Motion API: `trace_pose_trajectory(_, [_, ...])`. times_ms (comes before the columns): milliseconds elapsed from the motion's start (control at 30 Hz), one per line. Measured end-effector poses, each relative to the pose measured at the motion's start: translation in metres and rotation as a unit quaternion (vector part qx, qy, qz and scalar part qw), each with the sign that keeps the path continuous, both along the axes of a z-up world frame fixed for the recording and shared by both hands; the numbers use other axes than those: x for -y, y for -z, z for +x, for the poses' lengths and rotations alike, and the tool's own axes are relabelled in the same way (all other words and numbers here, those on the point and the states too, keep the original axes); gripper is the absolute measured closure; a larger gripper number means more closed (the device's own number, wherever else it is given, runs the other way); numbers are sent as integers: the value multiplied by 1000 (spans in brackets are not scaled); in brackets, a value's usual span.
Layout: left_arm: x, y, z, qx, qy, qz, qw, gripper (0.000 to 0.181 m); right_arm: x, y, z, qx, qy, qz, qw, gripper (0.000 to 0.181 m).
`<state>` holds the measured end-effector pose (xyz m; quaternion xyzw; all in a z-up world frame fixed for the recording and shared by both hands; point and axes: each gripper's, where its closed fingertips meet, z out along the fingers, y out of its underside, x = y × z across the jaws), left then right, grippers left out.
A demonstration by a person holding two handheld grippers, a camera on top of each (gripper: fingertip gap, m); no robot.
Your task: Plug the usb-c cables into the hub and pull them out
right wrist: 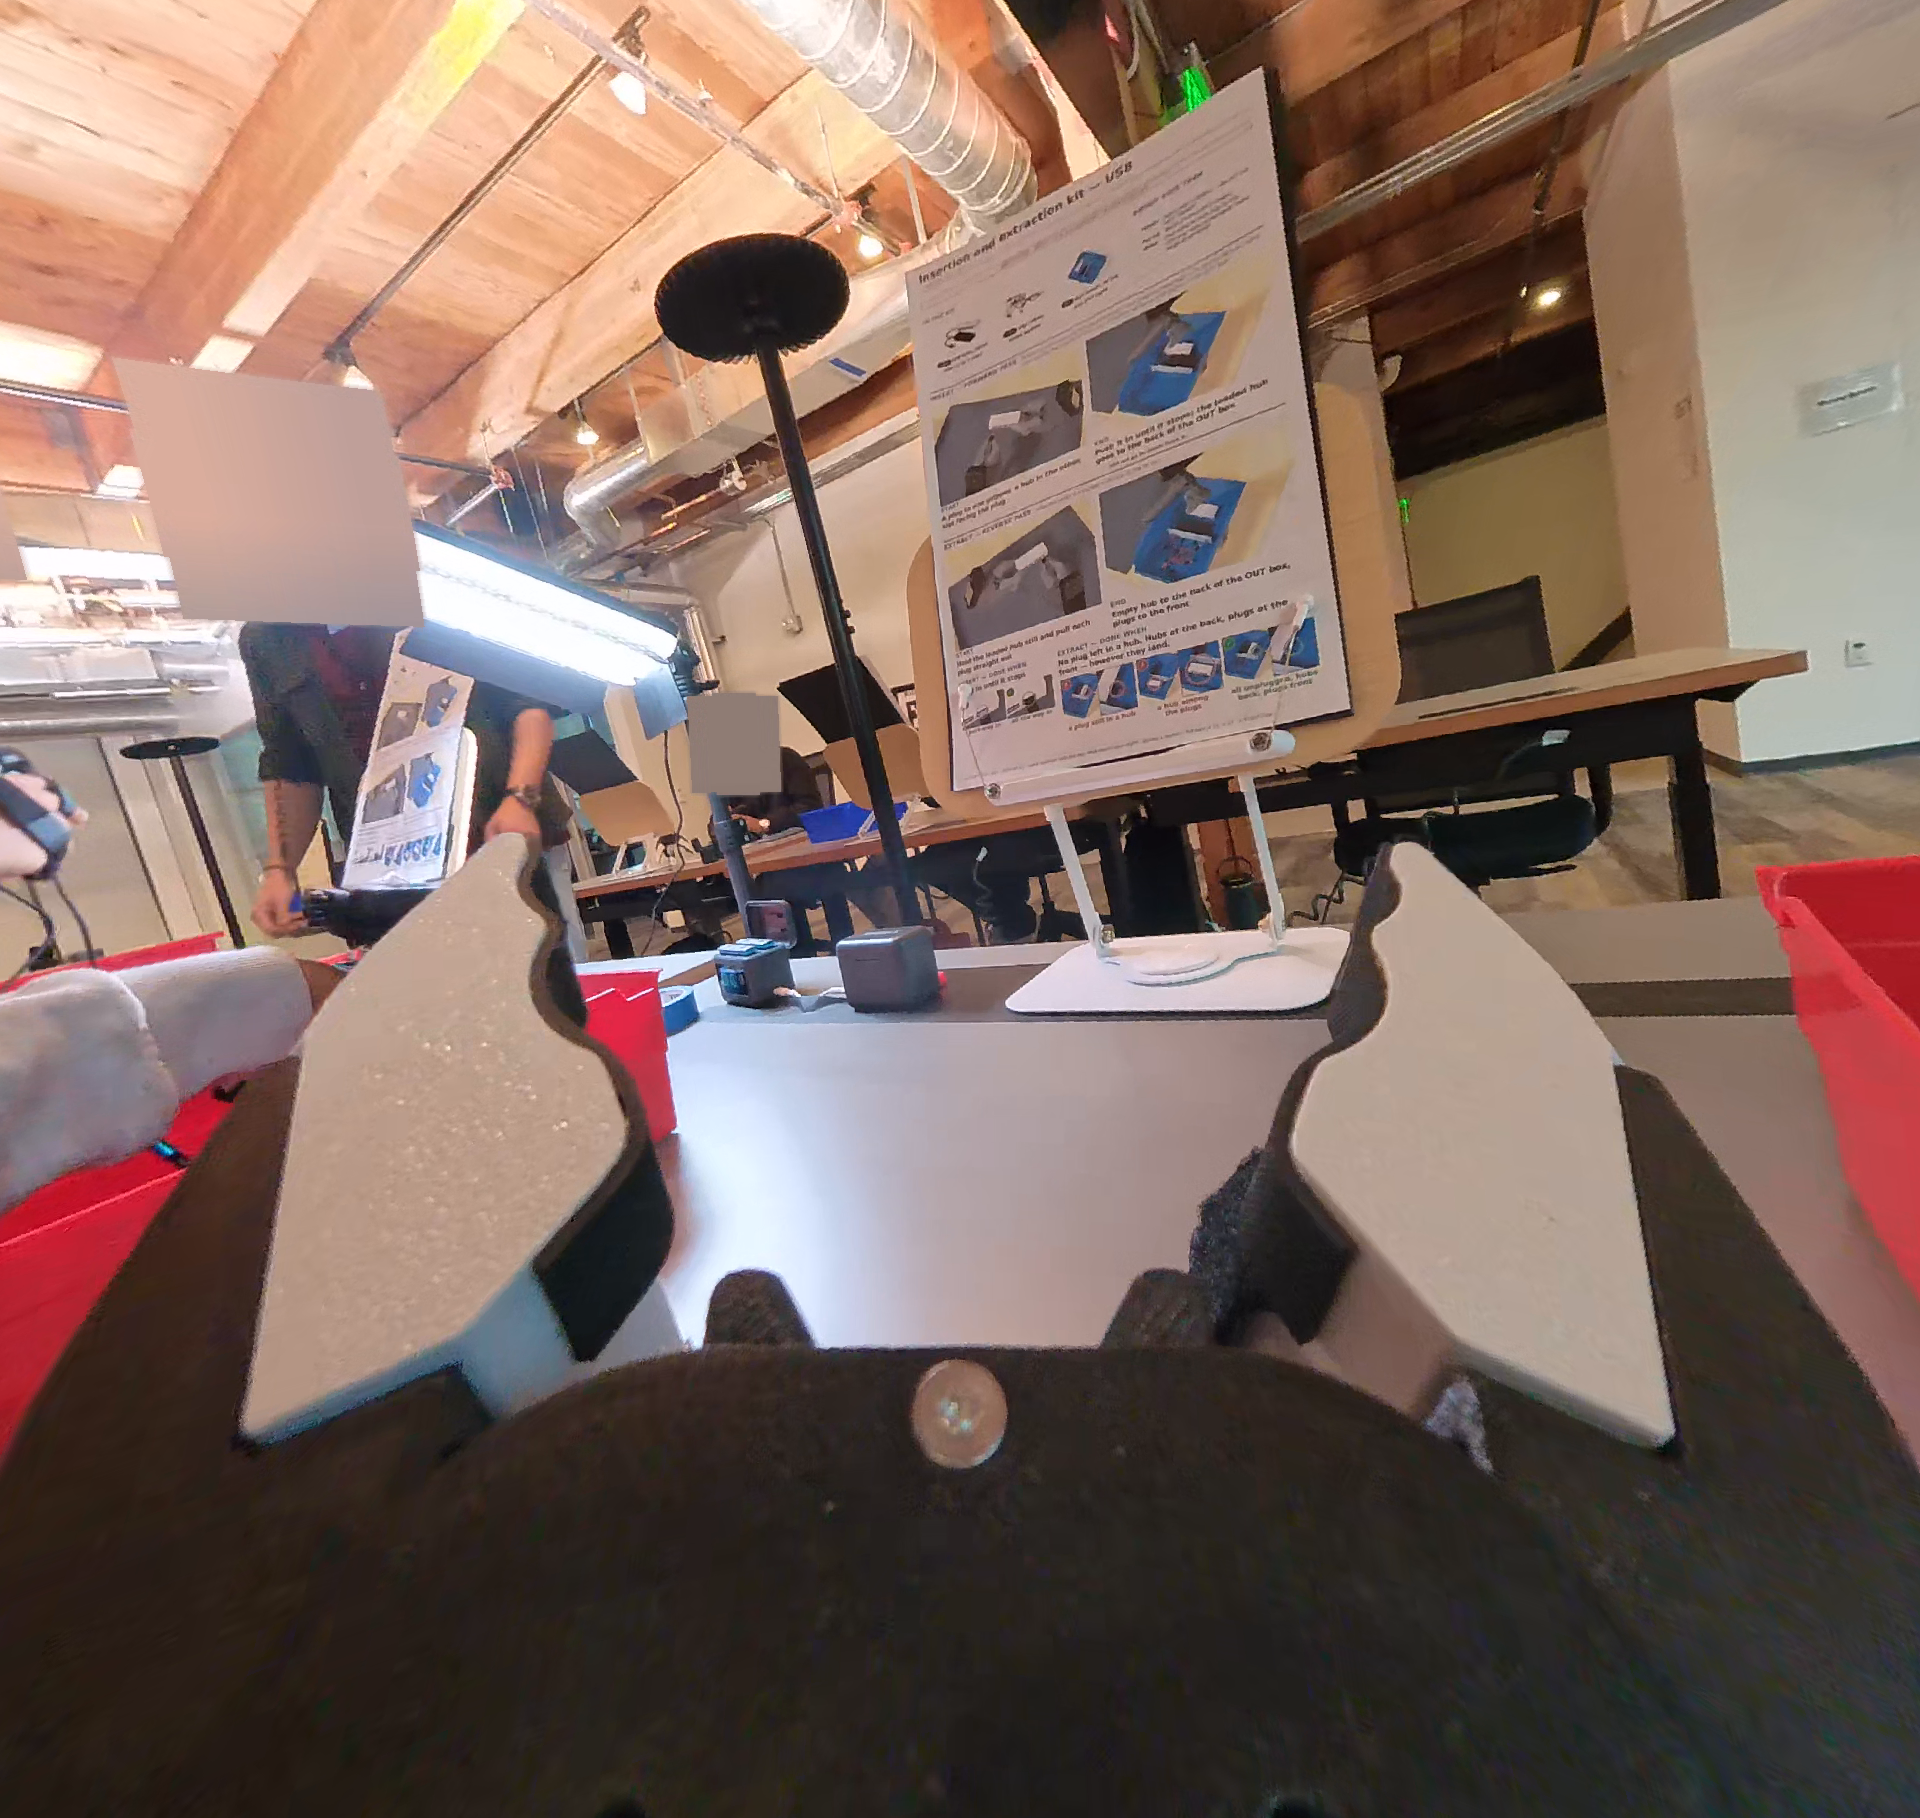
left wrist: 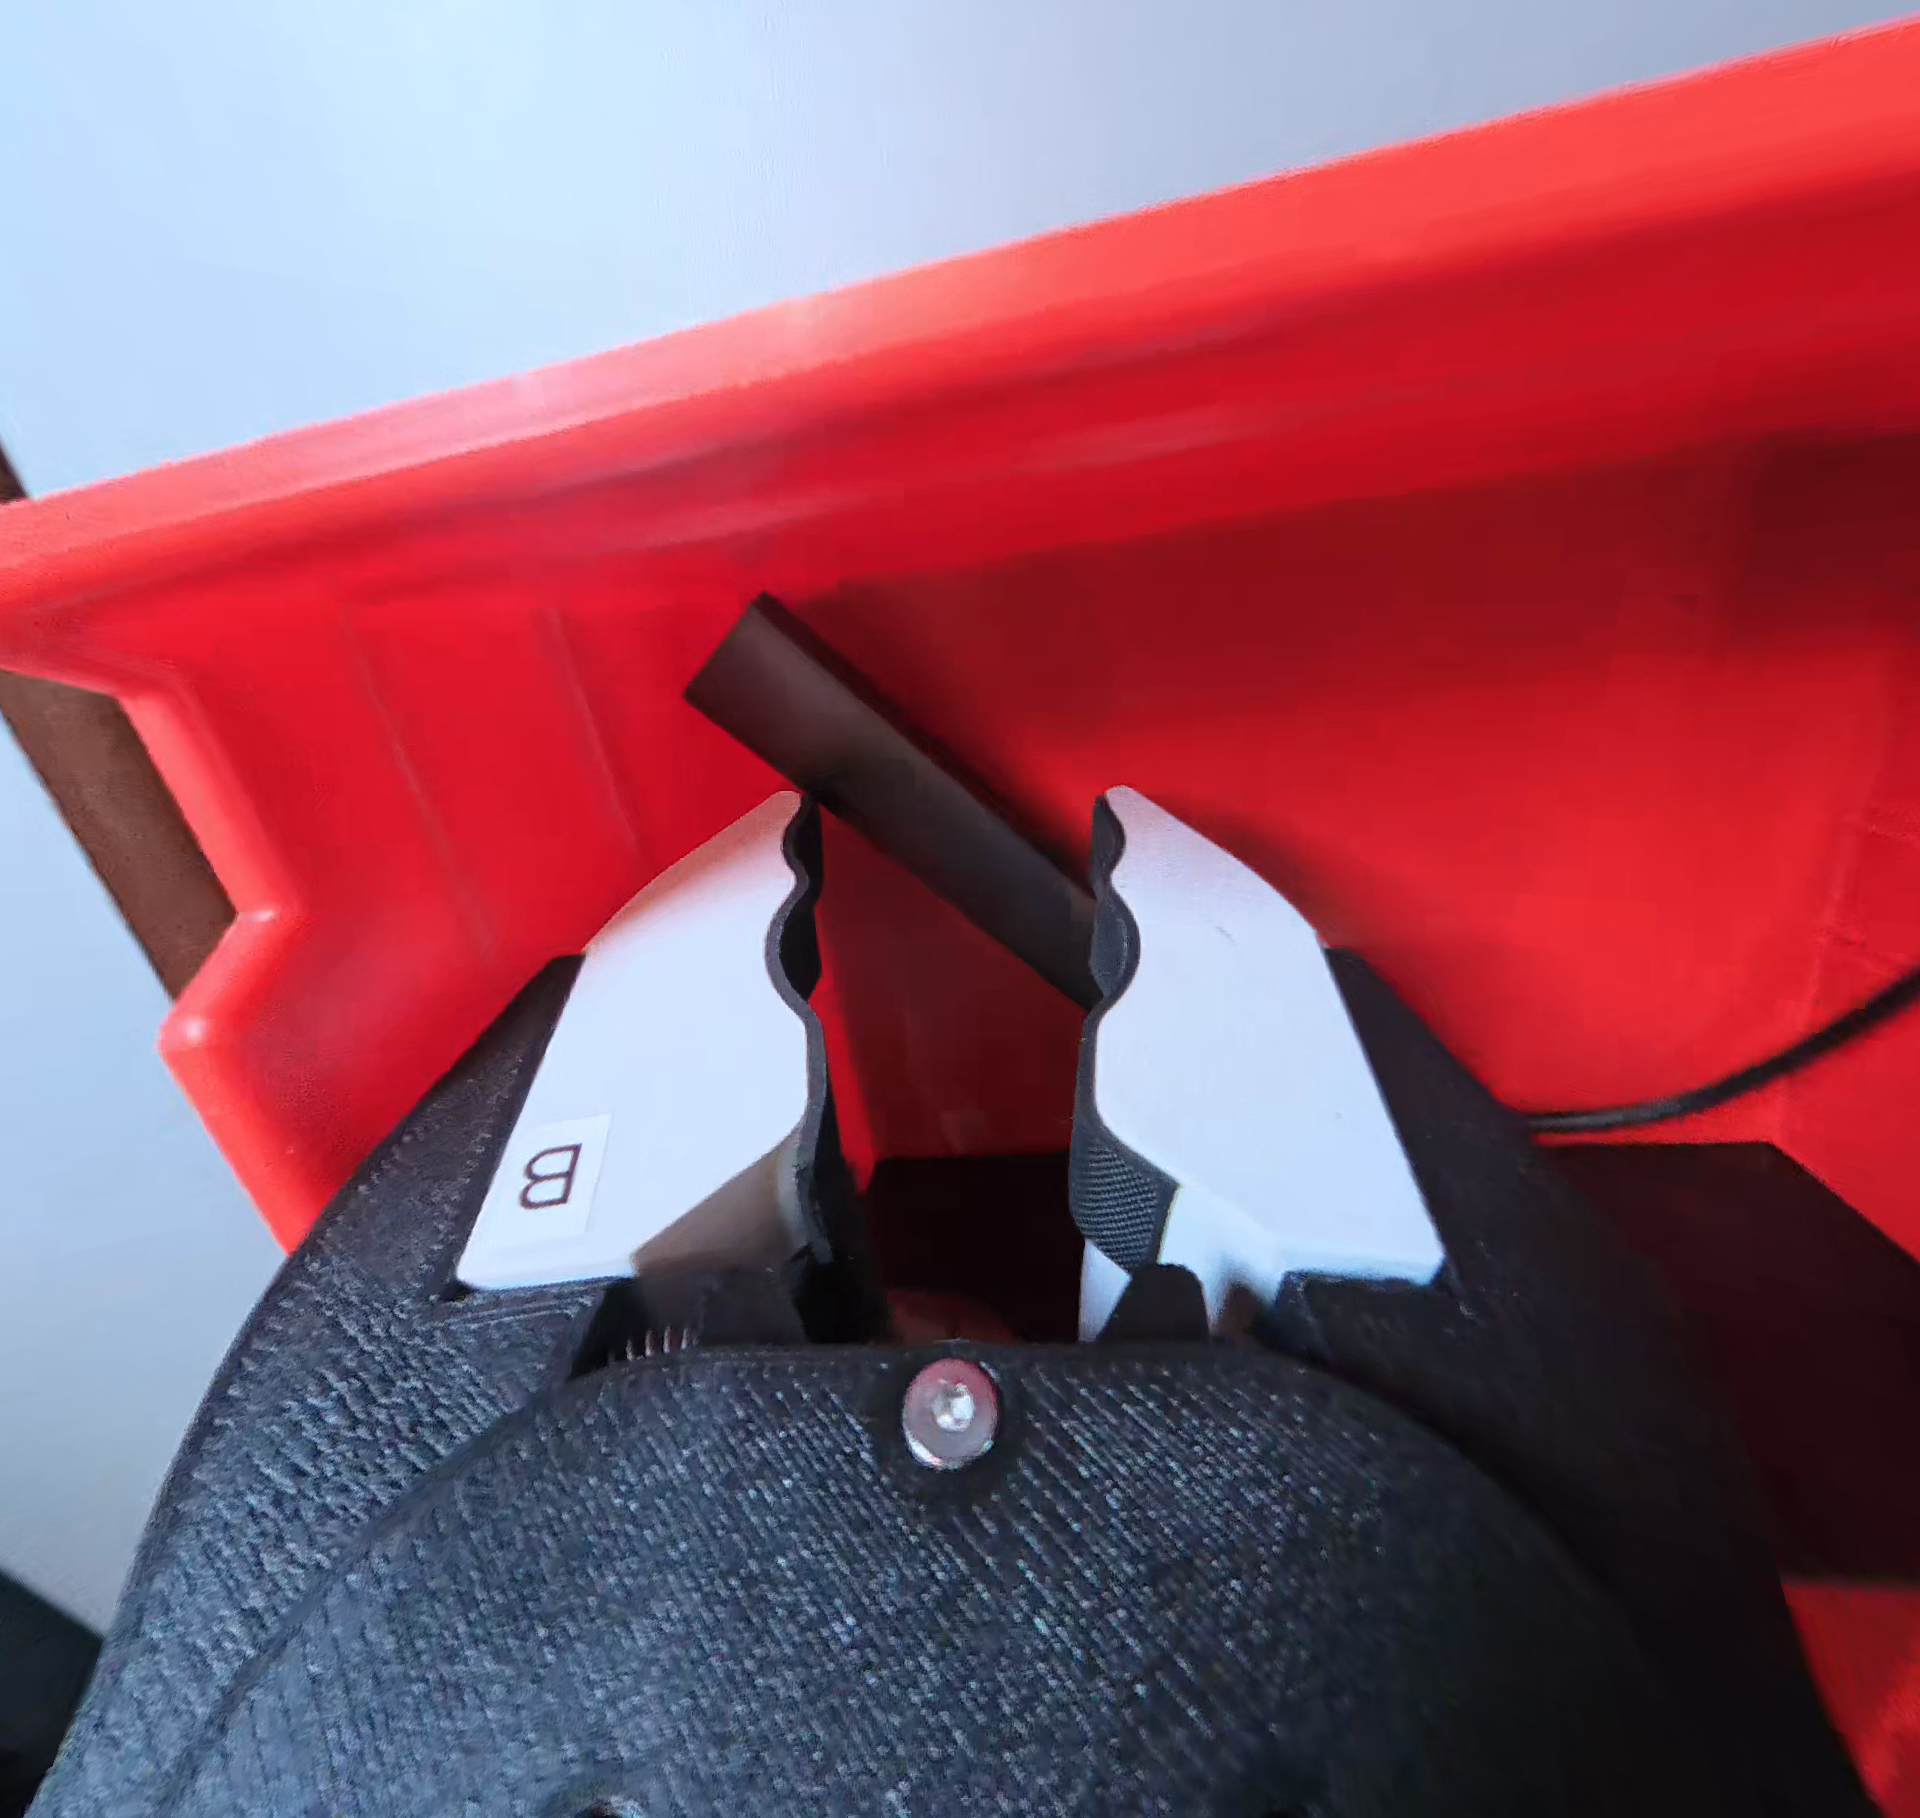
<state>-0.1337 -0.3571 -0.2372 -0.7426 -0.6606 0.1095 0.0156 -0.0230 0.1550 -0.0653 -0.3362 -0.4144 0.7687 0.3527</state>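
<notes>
In the left wrist view a slim dark hub (left wrist: 883,760) lies slanted inside a red bin (left wrist: 1351,542), against its back wall. My left gripper (left wrist: 956,802) is inside the bin, fingers apart, with the hub crossing the gap. The left fingertip (left wrist: 800,833) is at the hub's edge. The right finger (left wrist: 1107,927) hides the hub's lower end. A thin black cable (left wrist: 1766,1072) runs in from the right. My right gripper (right wrist: 956,849) is open and empty, low over the grey table (right wrist: 987,1124). No plug shows in either view.
A printed sheet on a white stand (right wrist: 1122,438) is straight ahead on the table. Two small grey cubes (right wrist: 888,968), a blue tape roll (right wrist: 681,1010) and a black pole (right wrist: 831,625) stand beyond. Red bins sit right (right wrist: 1849,1020) and left (right wrist: 623,1041). A grey sleeve (right wrist: 135,1051) is at left, with people behind. My hands' fingertips stand some 55 cm from each other.
</notes>
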Motion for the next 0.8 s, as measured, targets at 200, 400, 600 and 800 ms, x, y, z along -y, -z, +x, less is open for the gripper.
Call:
trace_pose_trajectory(200, [-7, -7, 0, -36, 19, 25, 999, 146, 3, 3, -1, 2, 2, 18, 1000, 43])
trace_pose_trajectory(400, [-33, -78, -6, -199, 60, 101, 973, 168, 3, 4, -1, 4, 1, 18, 1000, 43])
trace_pose_trajectory(600, [-50, -174, 6, -400, 113, 116, 902, 171, 7, 5, 0, 1, -1, 30, 1000, 44])
trace_pose_trajectory(800, [-112, -283, 60, -631, 194, 224, 717, 172, 20, 7, 5, -8, -36, 52, 998, 57])
